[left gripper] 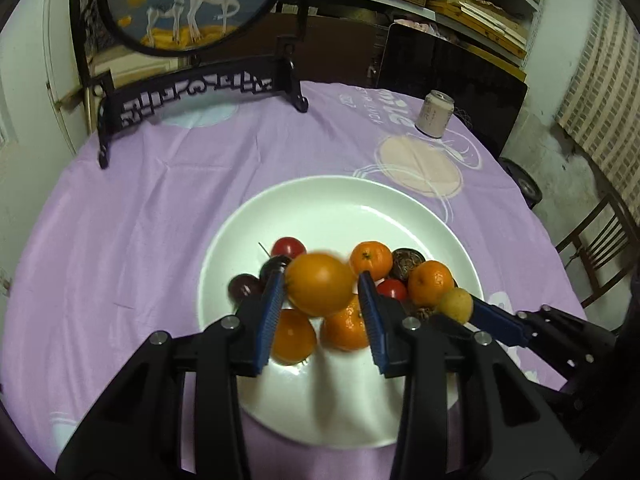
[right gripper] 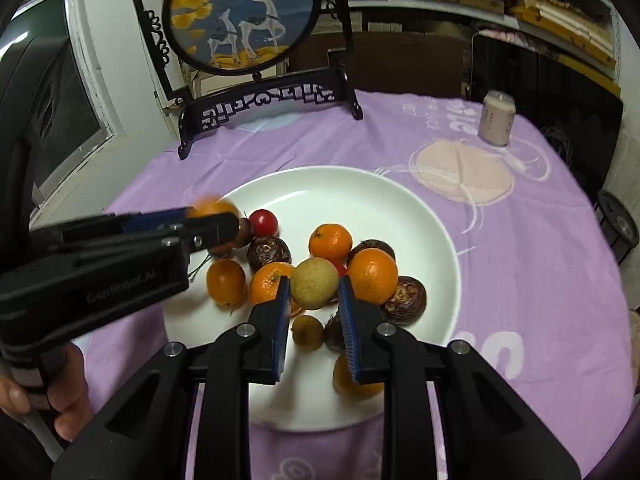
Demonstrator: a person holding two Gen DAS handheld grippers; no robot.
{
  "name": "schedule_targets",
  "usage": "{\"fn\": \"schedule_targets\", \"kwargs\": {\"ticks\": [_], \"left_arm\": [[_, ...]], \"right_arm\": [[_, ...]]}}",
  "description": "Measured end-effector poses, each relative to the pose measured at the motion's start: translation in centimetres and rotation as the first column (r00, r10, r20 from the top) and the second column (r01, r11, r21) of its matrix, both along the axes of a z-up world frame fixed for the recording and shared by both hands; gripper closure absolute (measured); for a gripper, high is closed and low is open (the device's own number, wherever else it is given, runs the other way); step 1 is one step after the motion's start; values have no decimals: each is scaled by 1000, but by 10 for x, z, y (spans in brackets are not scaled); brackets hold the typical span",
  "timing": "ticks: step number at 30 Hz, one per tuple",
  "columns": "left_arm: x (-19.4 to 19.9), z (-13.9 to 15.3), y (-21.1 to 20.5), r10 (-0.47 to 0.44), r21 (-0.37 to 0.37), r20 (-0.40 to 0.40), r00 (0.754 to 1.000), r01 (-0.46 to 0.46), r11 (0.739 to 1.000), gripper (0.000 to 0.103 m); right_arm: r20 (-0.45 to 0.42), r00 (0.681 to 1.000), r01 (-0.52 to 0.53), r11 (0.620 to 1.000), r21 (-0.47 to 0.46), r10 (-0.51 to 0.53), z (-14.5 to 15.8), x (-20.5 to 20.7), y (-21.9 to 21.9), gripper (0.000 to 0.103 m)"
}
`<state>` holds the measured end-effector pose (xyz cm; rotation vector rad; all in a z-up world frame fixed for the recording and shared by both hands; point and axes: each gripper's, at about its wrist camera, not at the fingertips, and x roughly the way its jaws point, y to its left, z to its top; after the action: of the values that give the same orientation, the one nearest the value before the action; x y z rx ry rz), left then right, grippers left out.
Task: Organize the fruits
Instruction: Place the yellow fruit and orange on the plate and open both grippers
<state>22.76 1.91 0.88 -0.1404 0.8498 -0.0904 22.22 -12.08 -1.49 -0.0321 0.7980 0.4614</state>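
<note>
A white plate (left gripper: pixel 328 208) on the purple cloth holds several mandarins, red cherry tomatoes (left gripper: pixel 289 246) and dark wrinkled fruits (right gripper: pixel 267 253). My left gripper (left gripper: pixel 321 280) is shut on a large orange (left gripper: pixel 320 294), which hangs above the plate's near left part. In the right wrist view that gripper (right gripper: pixel 224 216) comes in from the left with the orange (right gripper: pixel 210 207) blurred. My right gripper (right gripper: pixel 314 282) is shut on a small yellow-green round fruit (right gripper: pixel 314 290) above the pile. The left wrist view shows the same fruit (left gripper: pixel 454 305) at the right gripper's tips.
A black carved stand (right gripper: pixel 264 100) with a round deer painting stands at the table's far side. A pale can (right gripper: pixel 497 118) sits at the far right on the cloth. A dark panel (left gripper: pixel 452 80) leans behind the table. A person's hand (right gripper: pixel 60 400) grips the left handle.
</note>
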Motion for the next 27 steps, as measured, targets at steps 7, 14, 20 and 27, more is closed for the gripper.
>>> {"fn": "schedule_targets", "kwargs": {"ticks": [7,14,20,27], "left_arm": [[2,-11,7,-13,-11,-10,1000,13,1000,62],[-7,-6,27,41,-38,16,999,-40,998,42],[-12,-8,25,44,-16,18,999,-43,999,35],[-51,1,15,45,7,68,997,-46,999,7]], "right_arm": [[-13,1000,-25,1000,11,25,-10,7,5,79],[76,997,27,999,17,-28,-1,-4,-7,46],[71,994,82,995,49,-85,-5,-4,-24,46],[149,977,157,987,-37,-150,-5,-18,-27,10]]}}
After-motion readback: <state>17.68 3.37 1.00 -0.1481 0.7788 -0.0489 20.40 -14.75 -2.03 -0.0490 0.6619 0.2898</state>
